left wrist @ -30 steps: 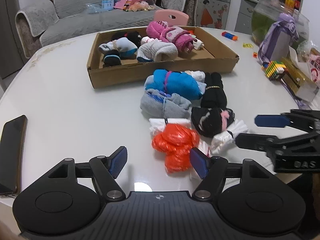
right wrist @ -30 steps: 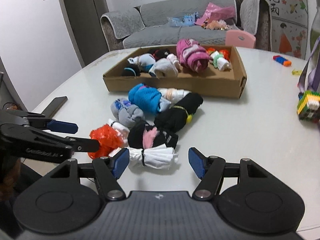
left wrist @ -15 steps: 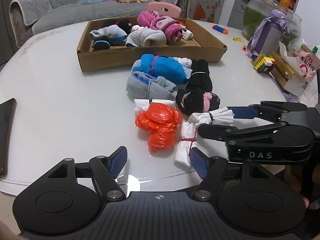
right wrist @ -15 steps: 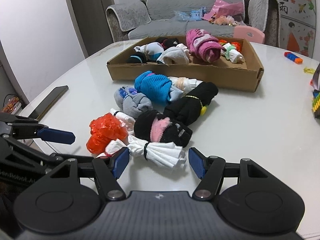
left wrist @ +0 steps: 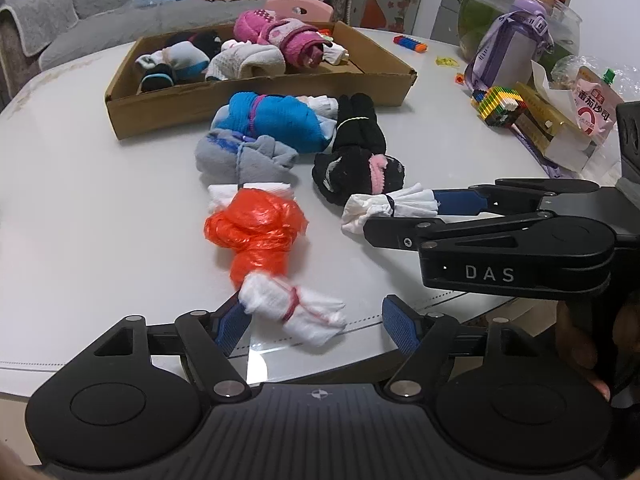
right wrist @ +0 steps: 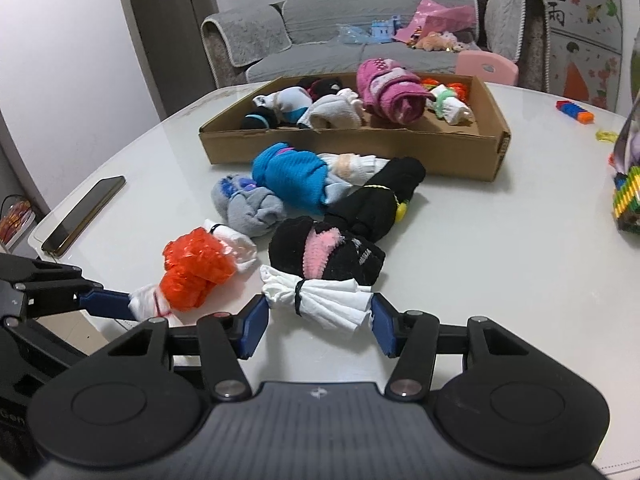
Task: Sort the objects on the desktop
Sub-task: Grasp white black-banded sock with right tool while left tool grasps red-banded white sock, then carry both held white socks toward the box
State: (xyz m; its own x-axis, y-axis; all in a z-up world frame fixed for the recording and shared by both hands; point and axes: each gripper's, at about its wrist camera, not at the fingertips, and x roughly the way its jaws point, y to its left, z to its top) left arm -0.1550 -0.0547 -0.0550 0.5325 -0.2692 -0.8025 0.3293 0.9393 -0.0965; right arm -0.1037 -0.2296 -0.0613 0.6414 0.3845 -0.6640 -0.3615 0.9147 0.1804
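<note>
Bundled socks lie on the white table before a cardboard box (left wrist: pixel 256 98) (right wrist: pixel 360 148) that holds more bundles. My left gripper (left wrist: pixel 316 322) is open around a white bundle tied with red band (left wrist: pixel 294 308), which also shows in the right wrist view (right wrist: pixel 150 300). My right gripper (right wrist: pixel 320 322) is open around a white bundle tied with black band (right wrist: pixel 320 298), also in the left wrist view (left wrist: pixel 384 210). An orange bundle (left wrist: pixel 256 232) (right wrist: pixel 196 266), a black-and-pink bundle (left wrist: pixel 360 174) (right wrist: pixel 324 252), grey (left wrist: pixel 244 156), blue (left wrist: pixel 276 120) and black (left wrist: pixel 360 126) bundles lie behind.
A phone (right wrist: pixel 84 216) lies at the table's left edge. At the right stand a purple bottle (left wrist: pixel 512 54), a colourful block cube (left wrist: pixel 500 106), a yellow box (left wrist: pixel 552 132) and a fish bowl (left wrist: pixel 520 12). A sofa (right wrist: pixel 360 40) and a pink chair (right wrist: pixel 486 68) are behind the table.
Both grippers moved forward and down to the table. The left now straddles the red-banded white bundle, the right straddles the black-banded white bundle. Both stay open.
</note>
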